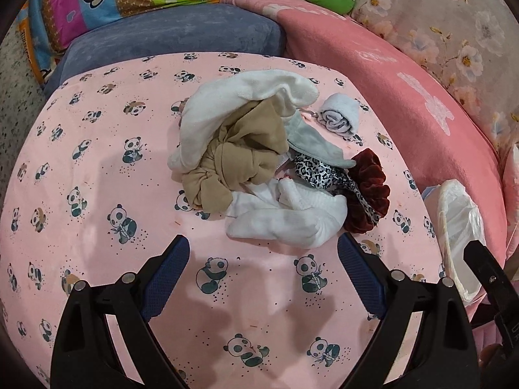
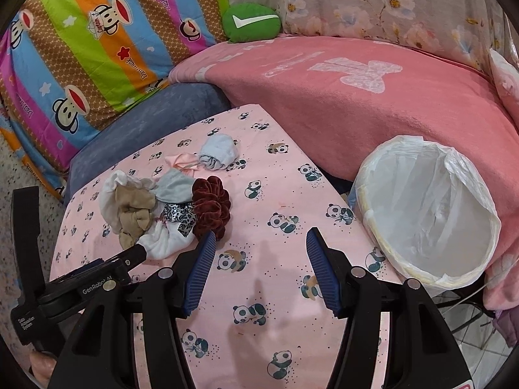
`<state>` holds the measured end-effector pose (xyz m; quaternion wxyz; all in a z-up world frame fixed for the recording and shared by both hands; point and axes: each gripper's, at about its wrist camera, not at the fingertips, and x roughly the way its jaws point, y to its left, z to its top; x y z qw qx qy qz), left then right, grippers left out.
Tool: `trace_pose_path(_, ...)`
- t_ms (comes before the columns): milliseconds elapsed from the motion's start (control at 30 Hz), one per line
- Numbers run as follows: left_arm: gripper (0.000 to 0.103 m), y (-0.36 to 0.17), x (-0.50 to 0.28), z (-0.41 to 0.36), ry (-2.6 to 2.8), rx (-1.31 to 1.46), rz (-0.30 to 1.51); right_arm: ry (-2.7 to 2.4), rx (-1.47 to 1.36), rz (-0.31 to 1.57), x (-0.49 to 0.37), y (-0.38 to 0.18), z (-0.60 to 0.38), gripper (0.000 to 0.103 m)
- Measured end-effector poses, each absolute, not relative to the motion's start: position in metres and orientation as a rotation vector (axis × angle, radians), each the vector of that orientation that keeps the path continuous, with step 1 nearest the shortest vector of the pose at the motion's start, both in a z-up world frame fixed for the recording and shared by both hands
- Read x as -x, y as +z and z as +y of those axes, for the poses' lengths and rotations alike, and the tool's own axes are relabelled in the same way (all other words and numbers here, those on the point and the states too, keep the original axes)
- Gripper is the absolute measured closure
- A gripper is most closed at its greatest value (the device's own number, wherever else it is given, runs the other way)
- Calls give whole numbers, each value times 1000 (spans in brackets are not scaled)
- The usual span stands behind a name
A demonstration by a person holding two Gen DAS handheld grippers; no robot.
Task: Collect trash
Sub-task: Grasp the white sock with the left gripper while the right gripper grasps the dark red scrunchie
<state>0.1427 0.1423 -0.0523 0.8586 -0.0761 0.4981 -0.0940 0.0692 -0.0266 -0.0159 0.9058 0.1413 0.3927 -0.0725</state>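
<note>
A heap of small fabric items lies on the pink panda-print cover (image 1: 97,168). It holds a white cloth (image 1: 246,94), a tan cloth (image 1: 240,159), a grey piece (image 1: 311,139), a leopard-print strip (image 1: 314,171), a dark red scrunchie (image 1: 369,188) and white socks (image 1: 285,217). A rolled pale blue sock (image 1: 340,116) lies apart behind the heap. My left gripper (image 1: 263,251) is open, its tips just short of the white socks, nothing between them. My right gripper (image 2: 262,236) is open over bare cover, right of the scrunchie (image 2: 211,204). A bin with a white liner (image 2: 405,141) stands at the cover's right edge.
A pink blanket (image 2: 356,107) rises behind the cover and the bin. A blue cushion (image 2: 155,120), a striped cartoon quilt (image 2: 97,42) and a green pillow (image 2: 253,22) lie at the back. Speckled floor (image 1: 19,113) shows on the left. One finger of the left gripper (image 2: 129,254) crosses the right wrist view.
</note>
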Motion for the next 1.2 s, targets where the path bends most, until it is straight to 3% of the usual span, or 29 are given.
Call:
trace_pose_path(133,19,-57,-152,139,-214,190,1070,-134,-288,812,-81,-18,-23,44)
trace_pose_path(200,32,-61,-157,138,-228,196,1091,-123,-289,813,-86,-19,-22,44)
trace_pose_path(267,37,-65,-161,138,-242,208,1116,-114,-290,816,-93,-20,-19,44)
trace_pose_path(433,62,-72,-162,137,-283,226,1148,-81,-296,831,-111,-25,-14,48)
trace_pose_path(500,74,-73,-161,137,-294,223,1156,-63,-308,854,-121,-29,-12,57)
trace_pose_path(600,81,-73,-159,137,-303,223,1154,-43,-317,882,-131,-36,-8,66)
trace_pose_path(700,83,-73,-159,139,-303,227,1149,-23,-311,905,-140,-42,-2,72)
trace_pose_path(967,83,-73,-162,140,-298,225,1155,3,-299,940,-158,-61,10,73)
trace_pose_path(1100,83,-76,-163,140,-287,217,1163,29,-322,980,-163,-71,9,87)
trace_pose_path(1200,83,-77,-162,140,-287,216,1166,34,-314,981,-162,-73,9,91)
